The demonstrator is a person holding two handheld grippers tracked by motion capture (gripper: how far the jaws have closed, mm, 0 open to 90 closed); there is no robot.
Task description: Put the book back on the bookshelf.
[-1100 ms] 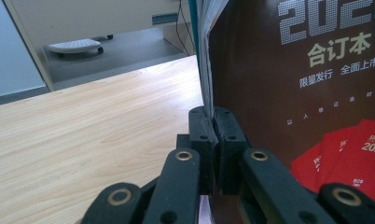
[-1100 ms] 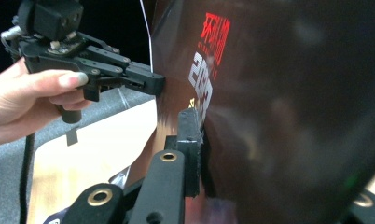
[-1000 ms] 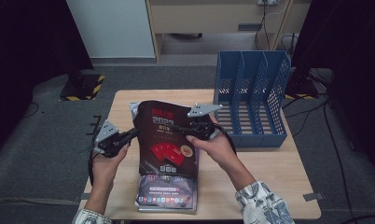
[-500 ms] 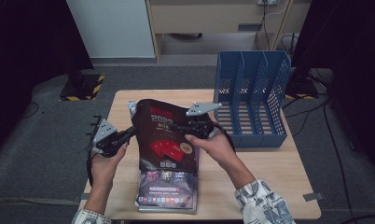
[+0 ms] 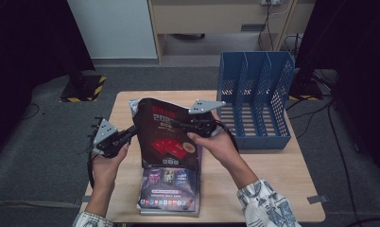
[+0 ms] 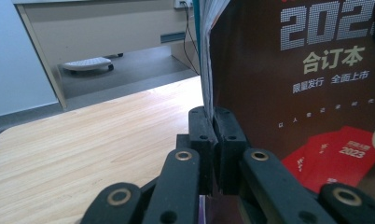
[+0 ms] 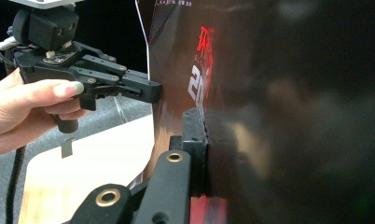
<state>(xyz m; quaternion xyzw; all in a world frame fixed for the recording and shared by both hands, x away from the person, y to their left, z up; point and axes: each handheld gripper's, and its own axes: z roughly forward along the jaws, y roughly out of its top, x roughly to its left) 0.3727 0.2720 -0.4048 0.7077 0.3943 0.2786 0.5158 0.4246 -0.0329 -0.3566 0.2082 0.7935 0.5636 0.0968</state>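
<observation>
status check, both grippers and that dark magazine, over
Left gripper and right gripper both shut on dark magazine, held upright. Second magazine flat on table. Blue file rack stands apart.

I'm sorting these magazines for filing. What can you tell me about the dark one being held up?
The dark magazine has a glossy brown-black cover with large "202" numerals, Chinese text and red cards printed low on it. It is thick, with many pages showing at its edge. It stands roughly upright above the wooden table, its cover bending slightly. The left claw is clamped on its left edge and the right claw on its right side. Below it, another magazine lies flat.
</observation>
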